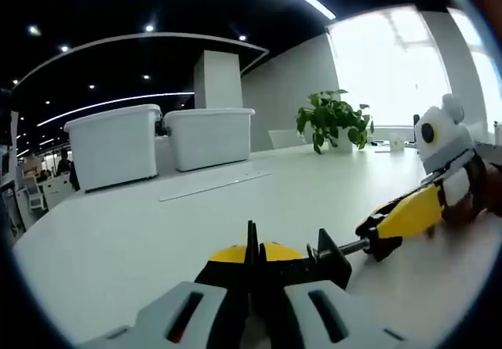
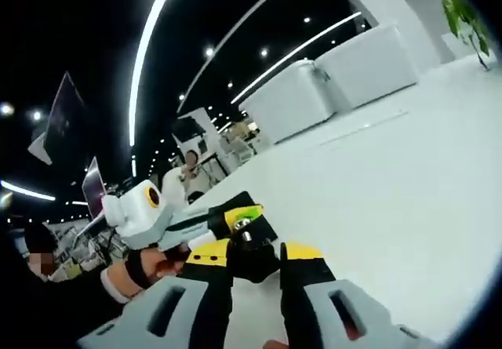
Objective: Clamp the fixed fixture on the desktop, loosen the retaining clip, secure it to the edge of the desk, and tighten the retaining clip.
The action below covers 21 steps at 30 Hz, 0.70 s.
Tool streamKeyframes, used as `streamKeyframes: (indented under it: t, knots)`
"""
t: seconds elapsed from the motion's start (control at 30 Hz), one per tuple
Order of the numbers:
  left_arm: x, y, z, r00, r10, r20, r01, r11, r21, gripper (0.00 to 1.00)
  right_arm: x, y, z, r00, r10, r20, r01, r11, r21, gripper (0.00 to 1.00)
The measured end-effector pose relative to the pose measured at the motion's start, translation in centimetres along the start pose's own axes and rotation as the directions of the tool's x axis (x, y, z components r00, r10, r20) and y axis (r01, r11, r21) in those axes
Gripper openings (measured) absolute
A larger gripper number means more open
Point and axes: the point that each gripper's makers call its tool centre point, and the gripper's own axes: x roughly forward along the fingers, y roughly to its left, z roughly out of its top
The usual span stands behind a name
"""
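Closest to the lens in the left gripper view, the left tongs (image 1: 252, 274) are shut on the black-and-yellow clamp (image 1: 302, 261), which lies on the white desk (image 1: 157, 231). From largest to smallest around that clamp: the desk spreads under it on all sides; two white storage bins (image 1: 161, 141) stand side by side on the desk well beyond it; a potted plant (image 1: 333, 120) stands on the desk farther off, toward the bright window; the clamp's screw rod runs out to a yellow handle (image 1: 408, 216), where the other gripper comes in. In the right gripper view, the right tongs (image 2: 249, 264) close around that handle end (image 2: 241, 222) of the clamp, with the left gripper and a hand (image 2: 153, 267) just beside it.
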Motion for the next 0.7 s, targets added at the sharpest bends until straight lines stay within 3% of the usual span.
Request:
streamKeyframes:
  t: [0.1,0.3,0.4,0.5,0.57,0.7]
  knots:
    - [0.0,0.0,0.0,1.0,-0.001,0.003,0.001,1.0,-0.001,0.04,0.2,-0.1,0.4,1.0,-0.003,0.011,0.004,0.996,-0.086,0.19]
    - [-0.1,-0.1,0.0,1.0,-0.001,0.005,0.001,1.0,-0.003,0.04,0.6,-0.2,0.6,1.0,-0.013,0.018,0.016,0.984,-0.179,0.18]
    - [-0.1,-0.1,0.0,1.0,-0.002,0.005,0.002,1.0,-0.003,0.04,0.6,0.0,0.8,0.999,-0.03,0.029,0.038,0.946,-0.323,0.18]
    - [-0.1,-0.1,0.0,1.0,-0.001,0.005,0.001,1.0,-0.003,0.04,0.7,0.3,0.8,0.998,-0.041,0.042,0.055,0.89,-0.453,0.18]
    - [-0.1,-0.2,0.0,1.0,-0.001,0.005,0.001,1.0,-0.003,0.04,0.6,0.6,0.8,0.998,-0.044,0.047,0.063,0.853,-0.519,0.18]
    - [-0.1,-0.1,0.0,1.0,0.001,0.004,-0.001,1.0,-0.003,0.04,0.5,1.0,0.7,0.997,-0.044,0.058,0.07,0.814,-0.576,0.18]
